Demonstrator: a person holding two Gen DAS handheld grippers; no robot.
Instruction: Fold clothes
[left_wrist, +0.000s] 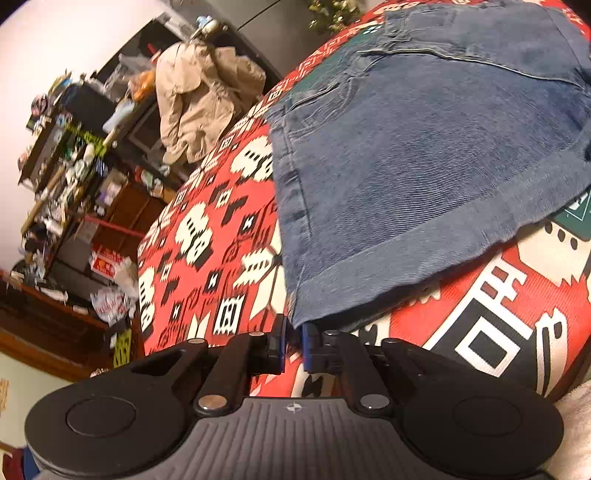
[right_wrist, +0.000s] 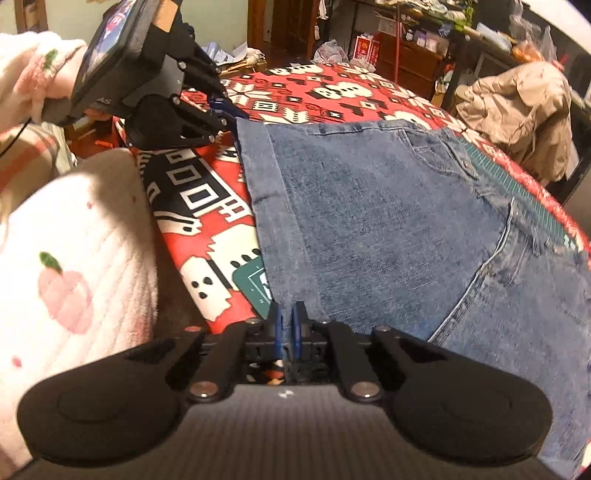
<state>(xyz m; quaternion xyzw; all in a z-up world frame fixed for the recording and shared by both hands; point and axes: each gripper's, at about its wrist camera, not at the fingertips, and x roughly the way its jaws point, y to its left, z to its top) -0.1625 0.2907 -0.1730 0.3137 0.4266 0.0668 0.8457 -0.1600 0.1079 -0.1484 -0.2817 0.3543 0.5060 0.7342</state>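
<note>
Blue denim shorts lie flat on a red patterned table cloth, with the rolled hem nearest me. My left gripper is at one hem corner, jaws nearly closed, and the corner's tip is pinched between the blue pads. The right wrist view also shows that left gripper, at the far end of the hem. My right gripper is shut on the near hem corner, with a strip of denim squeezed between its pads. The waistband and pockets lie on the far side.
A green mat peeks out from under the hem. A person's fluffy white sleeve with pink prints is at the table's near edge. A beige jacket hangs behind the table. Cluttered shelves line the wall.
</note>
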